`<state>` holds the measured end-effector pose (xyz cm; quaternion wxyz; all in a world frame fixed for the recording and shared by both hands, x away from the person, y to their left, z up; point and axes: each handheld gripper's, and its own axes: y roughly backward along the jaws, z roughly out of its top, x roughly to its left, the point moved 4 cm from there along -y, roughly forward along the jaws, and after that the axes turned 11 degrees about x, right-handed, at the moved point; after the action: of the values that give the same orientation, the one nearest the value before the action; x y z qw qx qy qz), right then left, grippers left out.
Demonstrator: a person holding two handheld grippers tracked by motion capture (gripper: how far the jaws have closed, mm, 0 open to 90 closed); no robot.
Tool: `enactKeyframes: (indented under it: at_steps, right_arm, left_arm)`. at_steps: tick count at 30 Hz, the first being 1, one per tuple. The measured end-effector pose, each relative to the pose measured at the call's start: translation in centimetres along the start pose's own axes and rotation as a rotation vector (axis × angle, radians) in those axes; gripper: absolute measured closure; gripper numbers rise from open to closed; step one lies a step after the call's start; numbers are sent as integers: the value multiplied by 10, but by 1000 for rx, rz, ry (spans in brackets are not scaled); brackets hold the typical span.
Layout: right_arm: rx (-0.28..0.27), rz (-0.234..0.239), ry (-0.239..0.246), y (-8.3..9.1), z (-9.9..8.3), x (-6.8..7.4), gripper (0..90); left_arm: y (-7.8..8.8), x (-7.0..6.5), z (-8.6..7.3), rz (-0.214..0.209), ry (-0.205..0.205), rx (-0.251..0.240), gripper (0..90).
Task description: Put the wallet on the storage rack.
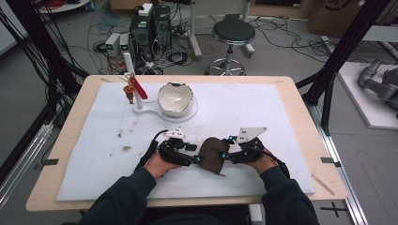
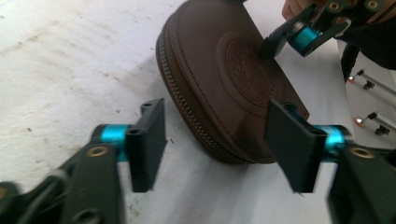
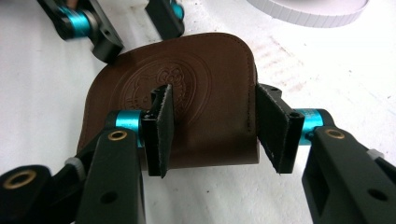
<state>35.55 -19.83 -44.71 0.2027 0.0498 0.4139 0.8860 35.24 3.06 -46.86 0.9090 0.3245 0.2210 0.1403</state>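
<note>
Brown leather pouch [image 1: 212, 154] is lying flat near the desk's front edge, flanked by both grippers. Left gripper [image 2: 215, 142] jaws are spread at its zippered rim; right gripper [image 3: 212, 133] jaws are spread over the straight edge, one pressed on the embossed face. Zipper looks closed; no grasp made yet, handling judged barely begun.

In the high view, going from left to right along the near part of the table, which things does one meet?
left gripper → brown leather pouch → right gripper, all on the white mat.
</note>
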Motion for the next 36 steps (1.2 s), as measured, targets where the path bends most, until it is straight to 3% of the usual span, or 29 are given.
enactKeyframes:
  at_steps: [4,8,13,15,19,22,25,29,33,36]
  right_arm:
    - [-4,-6,7,-1,2,0,508]
    - [-3,0,-1,-1,1,0,506]
    - [-6,96,-113,-2,-3,-6,446]
    - [-9,122,-118,-3,-4,-7,424]
    - [3,94,-73,-1,-5,-6,502]
    - [-4,63,-25,1,-3,-3,508]
    - [-17,39,18,2,-2,-1,512]
    - [-43,19,78,4,0,2,513]
    - [-45,20,79,4,0,2,512]
    - [-39,26,68,4,0,2,510]
  left_arm:
    - [-1,-2,0,-18,-24,11,505]
    - [-1,-6,0,5,-75,11,585]
    - [2,-9,3,19,-140,-16,603]
    - [3,-11,4,17,-154,-25,606]
    - [2,-7,3,32,-106,-8,556]
    - [1,-1,2,48,-26,-2,373]
    - [-1,2,1,16,27,5,303]
    - [-6,-1,0,-44,25,13,329]
    - [-6,0,0,-94,47,10,447]
    - [-5,-2,1,-94,44,-1,528]
